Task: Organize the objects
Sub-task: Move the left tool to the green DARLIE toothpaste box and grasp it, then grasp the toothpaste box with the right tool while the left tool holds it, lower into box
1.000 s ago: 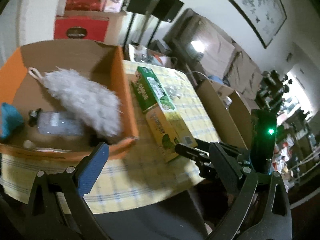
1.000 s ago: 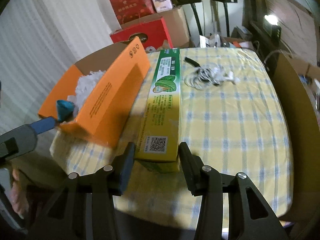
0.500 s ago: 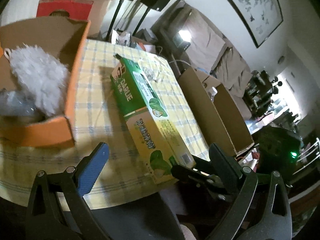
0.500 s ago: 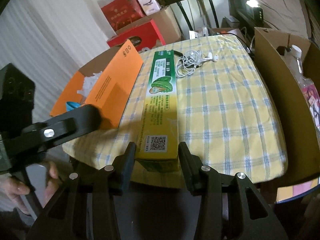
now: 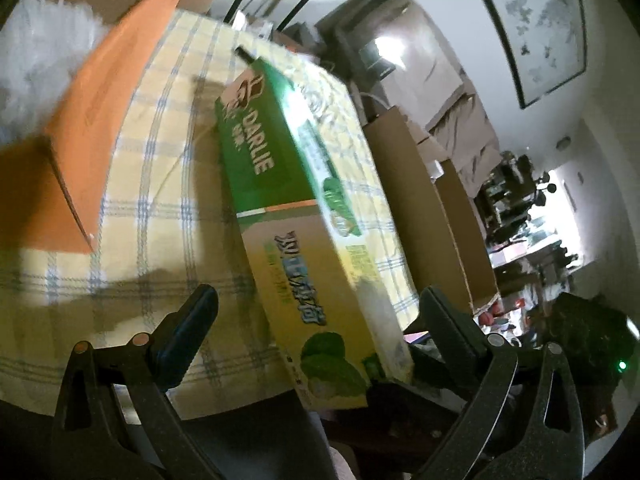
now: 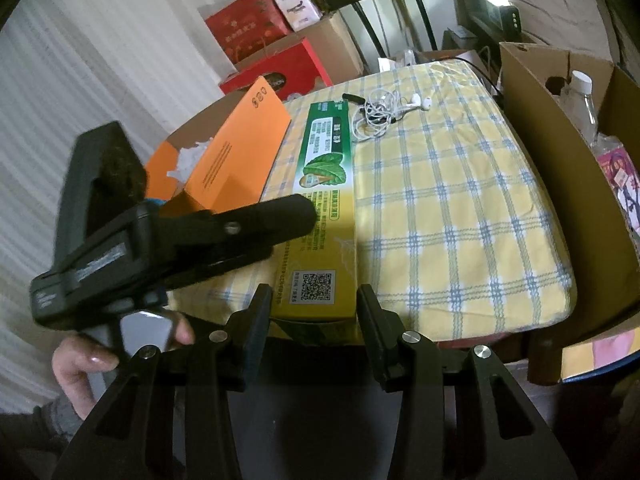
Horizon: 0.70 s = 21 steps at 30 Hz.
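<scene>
A long green and yellow toothpaste box (image 6: 328, 184) lies on the yellow checked tablecloth (image 6: 460, 220), its near end over the table's front edge. My right gripper (image 6: 314, 306) is shut on that near end, one finger pressed to each side. My left gripper (image 5: 316, 320) comes in from the left with its jaws wide open. The toothpaste box (image 5: 280, 184) reaches in between its blue finger (image 5: 188, 328) and its black finger, and neither pad presses on it. In the right wrist view a hand (image 6: 88, 360) holds the left gripper's black body (image 6: 132, 248).
An orange cardboard box (image 6: 240, 152) with a white fluffy duster (image 5: 36, 48) inside stands left of the toothpaste box. White earphones (image 6: 380, 112) lie at the table's far end. A brown carton (image 6: 552, 152) holding a plastic bottle (image 6: 580, 96) stands to the right. Red boxes (image 6: 248, 28) are stacked behind.
My left gripper has dropped and swung from the orange box toward the toothpaste box, which now lies between its fingers. The right gripper kept its grip and drew the box toward the table's front edge.
</scene>
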Each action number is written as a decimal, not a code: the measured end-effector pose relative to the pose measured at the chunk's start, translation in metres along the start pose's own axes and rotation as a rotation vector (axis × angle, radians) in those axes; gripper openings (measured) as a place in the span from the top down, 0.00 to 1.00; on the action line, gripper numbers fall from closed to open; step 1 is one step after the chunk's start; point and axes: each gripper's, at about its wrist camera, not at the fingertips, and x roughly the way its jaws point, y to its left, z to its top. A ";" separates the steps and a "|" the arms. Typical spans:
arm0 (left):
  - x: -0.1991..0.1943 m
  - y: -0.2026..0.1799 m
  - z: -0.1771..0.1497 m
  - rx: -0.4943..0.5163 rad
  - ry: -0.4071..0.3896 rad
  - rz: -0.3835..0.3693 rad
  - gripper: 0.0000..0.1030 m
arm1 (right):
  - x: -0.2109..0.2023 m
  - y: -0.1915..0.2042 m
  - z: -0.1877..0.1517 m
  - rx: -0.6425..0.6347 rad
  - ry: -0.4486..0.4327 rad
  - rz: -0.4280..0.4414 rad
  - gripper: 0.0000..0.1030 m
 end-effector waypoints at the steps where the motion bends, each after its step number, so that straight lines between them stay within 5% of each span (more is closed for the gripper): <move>1: 0.003 0.001 0.000 -0.006 0.008 -0.002 0.02 | -0.001 0.000 0.000 0.001 -0.002 0.002 0.57; 5: 0.013 0.007 -0.003 -0.046 0.040 -0.037 0.03 | -0.006 0.004 -0.002 -0.003 -0.012 0.018 0.57; 9: 0.016 0.004 -0.005 -0.048 0.053 -0.077 0.23 | -0.010 0.011 -0.002 -0.019 -0.017 0.025 0.57; 21: -0.018 -0.022 0.007 0.010 -0.033 -0.092 0.27 | -0.032 0.032 0.008 -0.077 -0.065 0.024 0.57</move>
